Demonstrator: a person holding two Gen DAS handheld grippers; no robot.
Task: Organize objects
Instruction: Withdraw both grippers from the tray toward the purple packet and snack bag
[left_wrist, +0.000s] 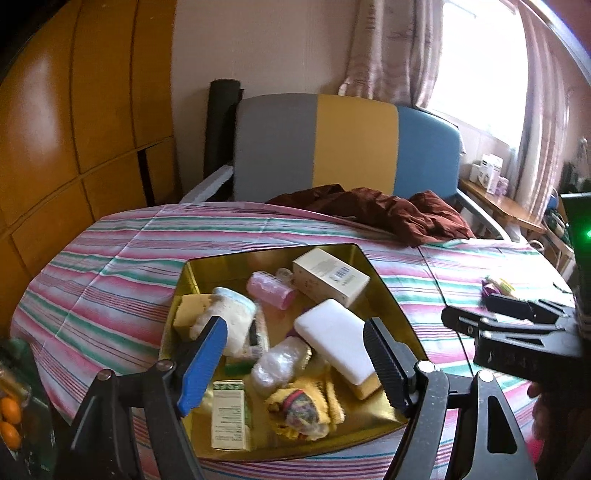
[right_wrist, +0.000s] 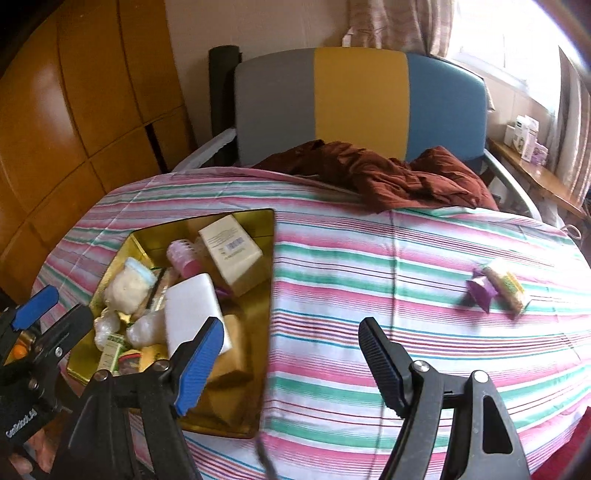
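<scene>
Gold metal tin (right_wrist: 266, 236), packed w/ boxes & bottles, sits left on striped tabletop (right_wrist: 369, 258); purple packet (right_wrist: 480, 291) & yellow-green snack bar (right_wrist: 508, 288) lie well apart, right. My left tongs (left_wrist: 295, 362) & right tongs (right_wrist: 291, 360) both apart, empty. Approach packet low w/ right, square up, clamp mid-body.

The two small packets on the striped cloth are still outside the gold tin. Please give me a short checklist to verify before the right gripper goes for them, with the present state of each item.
1. Right gripper empty, jaws apart: ok.
2. Left gripper empty, jaws apart: ok.
3. Purple packet and yellow-green packet in plain view on the striped cloth: ok.
4. Packets separated for single pick: not ok, they touch.
5. Free space in the gold tin: ok, bare floor at its right side.
6. Packets' firmness: cannot tell.
</scene>
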